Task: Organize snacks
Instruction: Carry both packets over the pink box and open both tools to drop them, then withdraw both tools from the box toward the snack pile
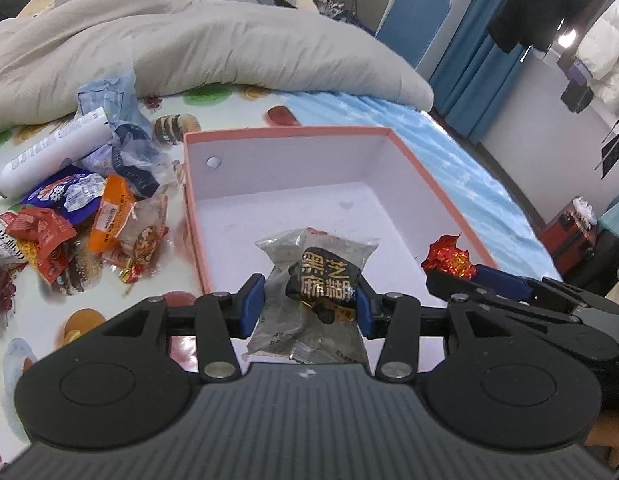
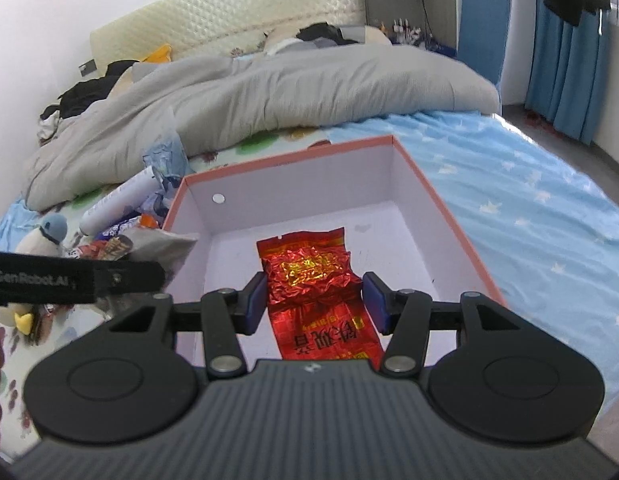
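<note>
**A:** What does the left gripper (image 1: 309, 304) hold?

**B:** A clear grey sachet (image 1: 309, 292) with a black label in gold characters, crumpled. The blue pads touch it on both sides, so the jaws are clamped on it. Its long axis runs away from the camera, along the fingers, with the far end raised over the near edge of the box (image 1: 437, 184).

**A:** And the right gripper (image 2: 315, 300)?

**B:** It carries a shiny red foil packet (image 2: 313, 280) with gold print. The left pad presses the crinkled middle. I cannot tell whether the right pad touches it. Its long axis also runs along the fingers, far end pointing into the box.

**A:** How are the grippers posed?

**B:** Both tilt downward over the box's near end, side by side, the right one showing at the right edge of the left camera view.

**A:** Describe the box.

**B:** Open, white inside, with a pink rim, lying on a patterned sheet (image 2: 529, 208). Nothing lies on its visible floor.

**A:** What surrounds it?

**B:** To its left, a heap of snack wrappers (image 1: 69, 220) and a white tube (image 1: 53, 152). Behind it, a grey duvet (image 1: 189, 48).
</note>
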The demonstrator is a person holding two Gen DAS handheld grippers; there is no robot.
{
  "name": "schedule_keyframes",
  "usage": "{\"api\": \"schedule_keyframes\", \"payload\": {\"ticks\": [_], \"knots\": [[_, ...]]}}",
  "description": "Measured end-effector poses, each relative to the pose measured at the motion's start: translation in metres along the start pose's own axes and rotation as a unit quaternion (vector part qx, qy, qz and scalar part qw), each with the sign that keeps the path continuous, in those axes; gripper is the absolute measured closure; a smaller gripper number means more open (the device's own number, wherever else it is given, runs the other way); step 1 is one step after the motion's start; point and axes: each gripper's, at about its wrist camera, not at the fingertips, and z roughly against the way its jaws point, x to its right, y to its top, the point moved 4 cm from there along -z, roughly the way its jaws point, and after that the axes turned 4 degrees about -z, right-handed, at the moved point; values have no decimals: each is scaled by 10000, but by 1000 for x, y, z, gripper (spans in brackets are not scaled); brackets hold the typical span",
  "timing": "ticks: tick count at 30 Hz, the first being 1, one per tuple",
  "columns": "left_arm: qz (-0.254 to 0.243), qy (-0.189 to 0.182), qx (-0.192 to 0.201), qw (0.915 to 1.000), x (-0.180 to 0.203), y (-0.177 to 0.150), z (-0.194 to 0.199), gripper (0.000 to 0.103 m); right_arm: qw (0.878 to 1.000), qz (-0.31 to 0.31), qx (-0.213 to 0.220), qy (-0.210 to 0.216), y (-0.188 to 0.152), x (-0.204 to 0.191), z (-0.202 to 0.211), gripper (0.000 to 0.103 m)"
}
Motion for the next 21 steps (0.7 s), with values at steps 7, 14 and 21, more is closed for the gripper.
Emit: {"api": "schedule_keyframes", "payload": {"ticks": [7,14,21], "knots": [[-68,59,262,9996,-4,-3,24,38,9999,-76,-55,-81,-10,-2,9,35],[-104,69,517,9986,4,-13,68,38,9997,-55,224,93,-11,-16,46,35],[-32,181,806,9966,8,-33,122,38,9982,-34,479,360,-18,-31,86,35]]}}
